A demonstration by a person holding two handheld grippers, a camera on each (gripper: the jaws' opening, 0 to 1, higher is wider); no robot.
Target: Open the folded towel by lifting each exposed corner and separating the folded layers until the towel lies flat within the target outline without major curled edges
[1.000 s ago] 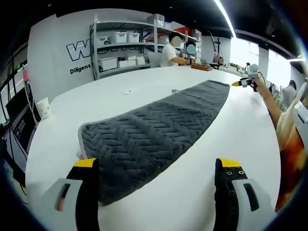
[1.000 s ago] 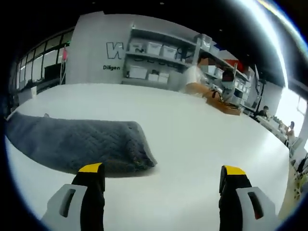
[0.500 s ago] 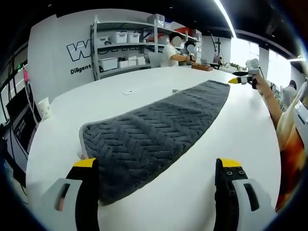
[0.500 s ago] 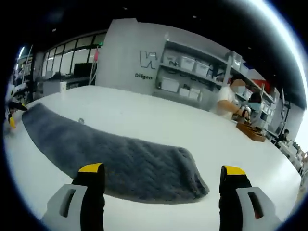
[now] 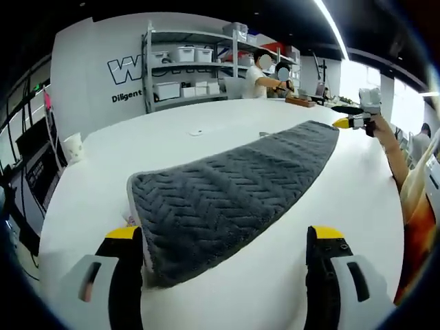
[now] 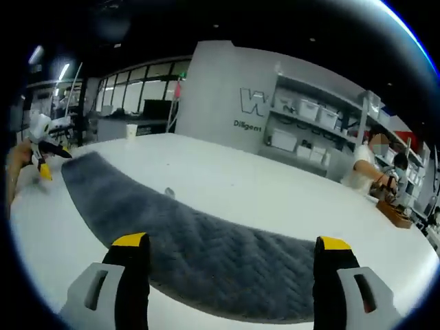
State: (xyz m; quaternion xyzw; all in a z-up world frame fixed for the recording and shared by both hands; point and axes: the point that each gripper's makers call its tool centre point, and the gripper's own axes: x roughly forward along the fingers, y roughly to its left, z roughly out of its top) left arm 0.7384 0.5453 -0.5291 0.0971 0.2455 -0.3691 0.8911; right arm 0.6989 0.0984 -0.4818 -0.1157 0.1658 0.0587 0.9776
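A large white table [image 5: 89, 199] carries a long dark grey herringbone towel [image 5: 227, 189], folded into a narrow strip that runs lengthwise across the tabletop, flat and well away from the table's edges. In the left gripper view the towel's near short end lies just ahead of the left gripper [image 5: 227, 258], whose yellow-tipped jaws stand wide apart with nothing between them, the left jaw over the towel's near corner. At the towel's far end the right gripper [image 5: 354, 120] shows small, held in a person's hand above the table beside the strip. In the right gripper view the towel [image 6: 206, 258] stretches from beneath the right gripper [image 6: 230, 265], whose jaws are also spread wide and hold nothing, away to the left, where the left gripper [image 6: 45, 148] hovers near the towel's other end. Behind the table stands a metal shelving unit [image 5: 189, 69] with white storage bins against a grey wall with lettering, and two people sit at the far side. A white paper cup [image 5: 73, 146] stands near the table's left edge. A small white object [image 5: 196, 133] lies on the table beyond the towel.
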